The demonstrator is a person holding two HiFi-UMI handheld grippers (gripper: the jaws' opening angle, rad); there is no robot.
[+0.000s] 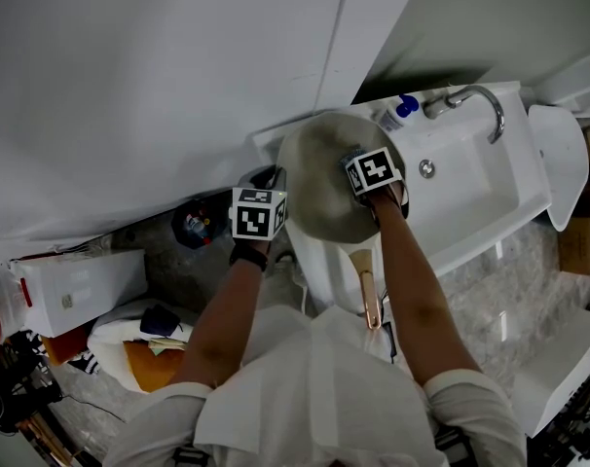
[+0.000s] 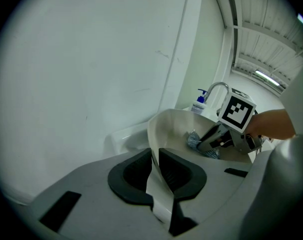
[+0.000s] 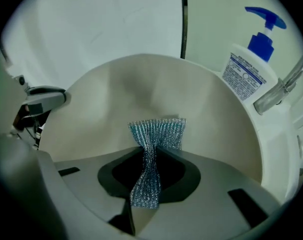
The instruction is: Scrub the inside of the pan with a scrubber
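A cream pan (image 1: 319, 188) is held tilted over the white sink (image 1: 475, 202), its copper handle (image 1: 370, 295) pointing toward the person. My left gripper (image 2: 155, 160) is shut on the pan's rim (image 2: 152, 134) at its left side (image 1: 278, 181). My right gripper (image 3: 147, 174) is shut on a blue-green mesh scrubber (image 3: 157, 133), which fans out against the pan's inner wall (image 3: 141, 91). In the left gripper view the right gripper (image 2: 219, 136) reaches into the pan with the scrubber (image 2: 194, 140) at its tip.
A soap pump bottle (image 3: 251, 66) and a chrome faucet (image 1: 482, 100) stand at the sink's back edge. A white wall (image 2: 91, 59) rises close behind the pan. Boxes and clutter (image 1: 71, 290) lie on the floor to the left.
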